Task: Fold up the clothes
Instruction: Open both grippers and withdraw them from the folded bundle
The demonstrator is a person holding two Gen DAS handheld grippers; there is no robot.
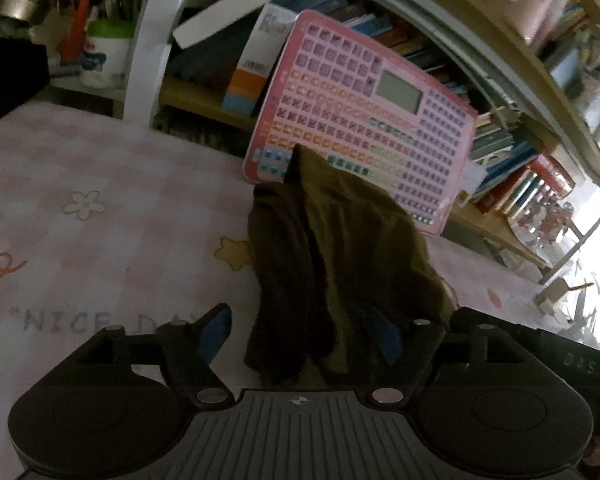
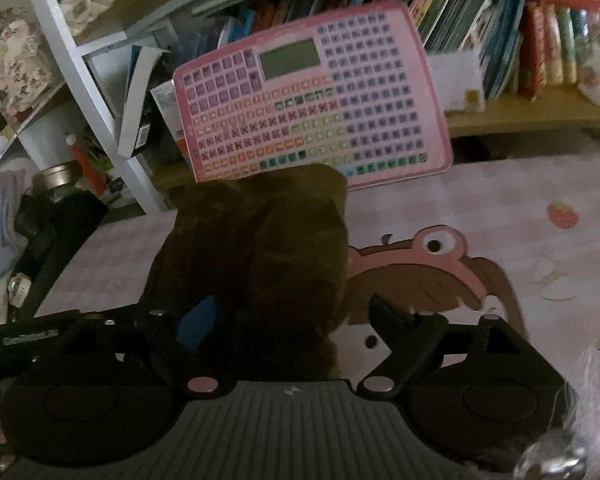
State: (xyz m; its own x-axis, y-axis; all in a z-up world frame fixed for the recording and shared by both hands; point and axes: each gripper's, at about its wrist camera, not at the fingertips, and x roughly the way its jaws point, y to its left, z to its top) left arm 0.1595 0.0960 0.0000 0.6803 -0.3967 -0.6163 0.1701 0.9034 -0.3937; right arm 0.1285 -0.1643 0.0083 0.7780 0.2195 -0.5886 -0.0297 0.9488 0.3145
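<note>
A dark olive-brown garment (image 1: 340, 256) lies bunched in a narrow heap on the pink checked tablecloth (image 1: 100, 208). It also shows in the right wrist view (image 2: 260, 248). My left gripper (image 1: 304, 332) is open, its blue-padded fingers (image 1: 214, 330) spread to either side of the garment's near end, the right finger partly under the cloth. My right gripper (image 2: 292, 320) is open too, its jaws wide around the near end of the garment. The cloth covers part of its left finger (image 2: 196, 320).
A pink toy keyboard tablet (image 1: 364, 108) leans against the bookshelf behind the garment, also in the right wrist view (image 2: 308, 104). Books (image 1: 512, 160) fill the shelves. A white shelf post (image 1: 148, 40), a green-lidded tub (image 1: 108, 52) and a metal tin (image 2: 58, 178) stand at the left.
</note>
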